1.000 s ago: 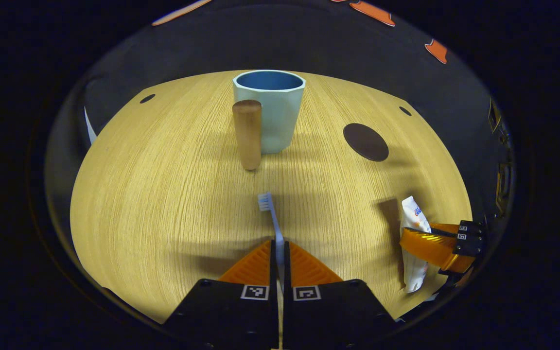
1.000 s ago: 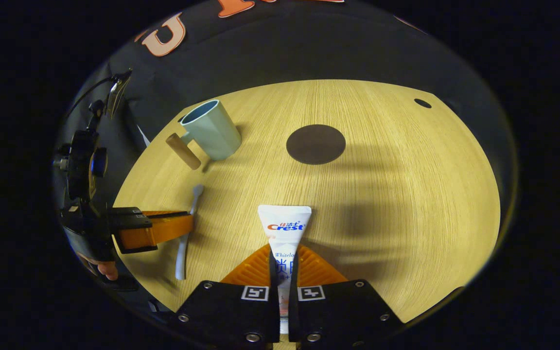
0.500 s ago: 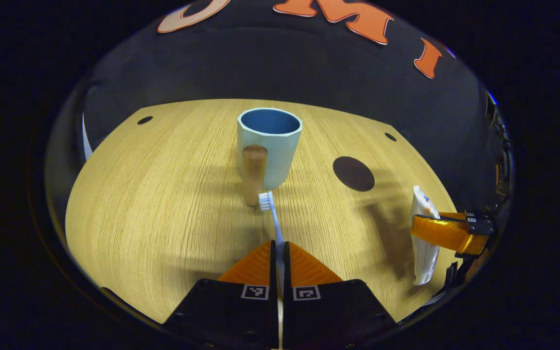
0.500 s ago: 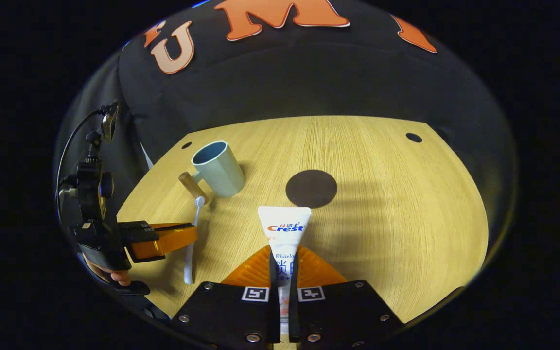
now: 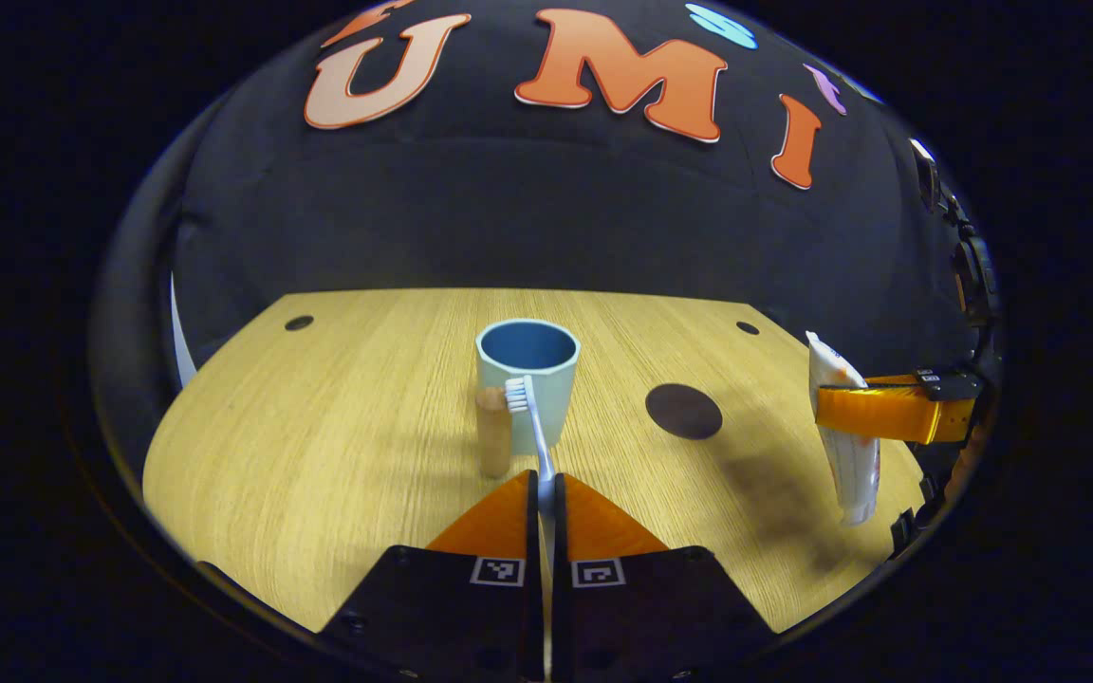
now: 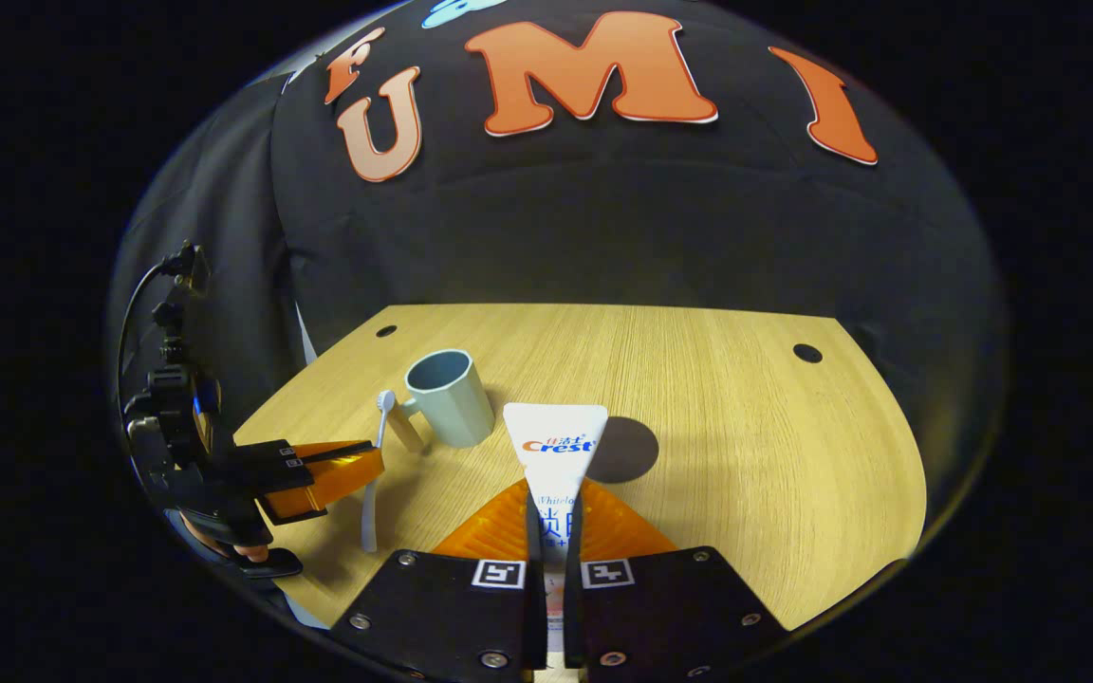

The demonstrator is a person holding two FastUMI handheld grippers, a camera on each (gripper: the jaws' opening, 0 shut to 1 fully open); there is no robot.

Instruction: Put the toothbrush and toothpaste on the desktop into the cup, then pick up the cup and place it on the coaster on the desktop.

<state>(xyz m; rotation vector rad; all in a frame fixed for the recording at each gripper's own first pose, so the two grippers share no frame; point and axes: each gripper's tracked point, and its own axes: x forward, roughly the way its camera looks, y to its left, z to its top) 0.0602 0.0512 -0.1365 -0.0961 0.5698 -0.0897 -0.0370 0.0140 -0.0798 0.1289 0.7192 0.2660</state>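
My left gripper [image 5: 547, 486] is shut on the toothbrush [image 5: 529, 422], whose white bristle head points up in front of the pale blue cup [image 5: 527, 379]. The cup has a wooden handle [image 5: 493, 432] and stands upright on the wooden desktop [image 5: 338, 446]. My right gripper [image 6: 554, 512] is shut on the white toothpaste tube [image 6: 554, 444], held above the table. A dark round coaster [image 5: 684, 411] lies right of the cup; in the right gripper view the coaster [image 6: 630, 451] sits partly behind the tube. The right gripper view also shows the cup [image 6: 448, 396] and the left gripper [image 6: 338, 470] holding the toothbrush [image 6: 376, 465].
In the left gripper view the right gripper [image 5: 888, 413] holds the toothpaste [image 5: 845, 432] at the far right, over the table's edge. Small dark holes [image 5: 299, 323] mark the desktop's far corners. The black cloth wall rises behind the table.
Both grippers have risen and tilted up with the toothbrush and the toothpaste lifted off the desktop. The cup and coaster look farther off and have not moved.
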